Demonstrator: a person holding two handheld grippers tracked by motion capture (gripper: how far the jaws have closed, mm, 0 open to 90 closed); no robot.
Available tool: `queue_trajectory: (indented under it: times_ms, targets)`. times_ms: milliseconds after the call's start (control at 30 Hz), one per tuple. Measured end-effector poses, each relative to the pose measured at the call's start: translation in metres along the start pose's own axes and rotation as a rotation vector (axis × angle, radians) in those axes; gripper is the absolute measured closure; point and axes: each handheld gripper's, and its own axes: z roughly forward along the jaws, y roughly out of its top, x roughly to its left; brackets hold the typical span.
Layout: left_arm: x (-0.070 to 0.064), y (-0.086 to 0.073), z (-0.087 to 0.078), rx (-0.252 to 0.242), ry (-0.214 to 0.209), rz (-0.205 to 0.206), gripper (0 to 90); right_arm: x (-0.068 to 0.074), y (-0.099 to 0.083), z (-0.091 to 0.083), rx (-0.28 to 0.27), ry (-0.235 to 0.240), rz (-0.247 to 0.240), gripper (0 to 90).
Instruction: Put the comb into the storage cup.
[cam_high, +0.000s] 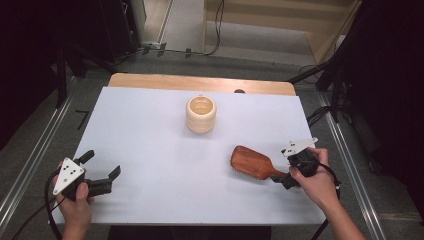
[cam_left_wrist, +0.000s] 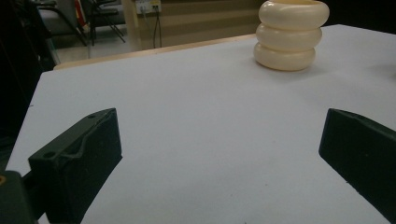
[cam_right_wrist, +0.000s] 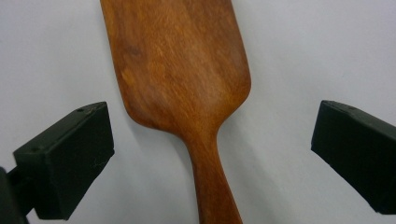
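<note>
Tongs on the right (cam_right_wrist: 212, 154) gape astride a smooth wooden hairbrush (cam_right_wrist: 180, 70), its handle end cut off; left tongs (cam_left_wrist: 219, 154) gape over the matte white bench (cam_left_wrist: 210, 116).

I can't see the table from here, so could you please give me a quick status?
Both grippers open: left idle, right straddling the brush handle. Brush flat, bristles down. Cream holder well clear.

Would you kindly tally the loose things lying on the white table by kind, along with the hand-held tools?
Wooden paddle hairbrush: 1
Cream ribbed holder: 1
Hand-held tools: 2, the left tool and the right tool, both with jaws apart
Total: 4
</note>
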Motion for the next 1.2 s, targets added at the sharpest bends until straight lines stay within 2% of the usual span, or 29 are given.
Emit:
queue_trajectory:
  times_ms: [167, 333, 367, 433, 533, 733, 833, 867, 900, 933, 1067, 1100, 1200]
  targets:
    - [0.0, 0.0, 0.0, 0.001, -0.004, 0.004, 0.0, -0.002, -0.001, 0.006, 0.051, 0.026, -0.01, 0.0]
    - [0.0, 0.0, 0.0, 0.003, -0.005, 0.007, 0.0, -0.002, -0.001, 0.011, 0.08, 0.03, -0.018, 0.1]
    - [0.0, 0.0, 0.0, 0.005, -0.006, 0.008, 0.0, -0.003, -0.002, 0.013, 0.091, 0.034, -0.03, 4.9]
    - [0.0, 0.0, 0.0, 0.005, -0.008, 0.012, 0.0, -0.004, -0.002, 0.014, 0.094, 0.036, -0.029, 5.0]
    - [0.0, 0.0, 0.0, 0.006, -0.01, 0.013, 0.0, -0.004, -0.003, 0.017, 0.112, 0.033, -0.034, 11.7]
    - [0.0, 0.0, 0.0, 0.003, -0.01, 0.008, 0.0, -0.002, -0.002, 0.023, 0.141, 0.032, -0.035, 18.4]
    - [0.0, 0.0, 0.0, 0.002, -0.01, 0.007, 0.0, 0.0, -0.003, 0.027, 0.143, 0.043, -0.027, 29.1]
    - [0.0, 0.0, 0.0, 0.003, -0.01, 0.009, 0.0, 0.0, -0.003, 0.03, 0.147, 0.057, -0.029, 35.8]
    - [0.0, 0.0, 0.0, 0.002, -0.009, 0.008, 0.0, 0.0, -0.003, 0.03, 0.147, 0.057, -0.029, 35.8]
    - [0.0, 0.0, 0.0, 0.004, -0.007, 0.008, 0.0, 0.001, -0.004, 0.032, 0.152, 0.062, -0.044, 42.2]
    - [0.0, 0.0, 0.0, 0.005, -0.008, 0.011, 0.0, 0.003, -0.003, 0.034, 0.148, 0.055, -0.064, 43.4]
    - [0.0, 0.0, 0.0, 0.005, -0.008, 0.011, 0.0, 0.003, -0.003, 0.034, 0.148, 0.055, -0.084, 44.4]
    - [-0.001, 0.0, 0.001, 0.006, -0.008, 0.011, 0.0, 0.003, -0.003, 0.035, 0.146, 0.065, -0.09, 45.7]
